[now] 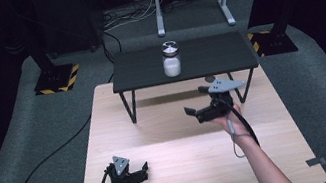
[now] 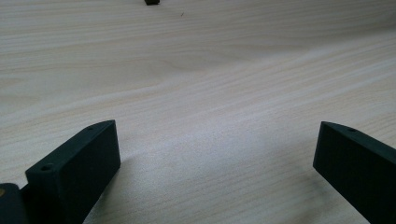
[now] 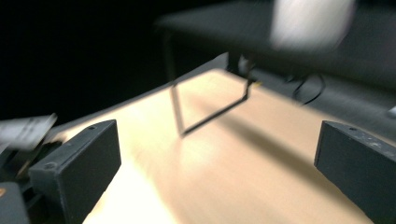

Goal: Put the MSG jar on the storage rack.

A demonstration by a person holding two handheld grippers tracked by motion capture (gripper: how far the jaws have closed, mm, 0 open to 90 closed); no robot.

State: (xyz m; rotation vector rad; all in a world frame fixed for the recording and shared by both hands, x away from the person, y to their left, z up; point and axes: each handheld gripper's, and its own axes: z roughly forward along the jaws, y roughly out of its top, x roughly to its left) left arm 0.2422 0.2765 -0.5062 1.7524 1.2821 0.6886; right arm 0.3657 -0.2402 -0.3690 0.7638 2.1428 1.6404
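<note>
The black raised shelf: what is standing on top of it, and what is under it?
A white jar stands on the black raised shelf. Beneath it lies bare wooden table in shadow; the strip under its far edge is hidden.

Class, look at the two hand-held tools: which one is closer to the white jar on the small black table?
The right tool. It is held up near the black table where the jar stands, while the left tool stays low at the near edge of the wooden board.
</note>
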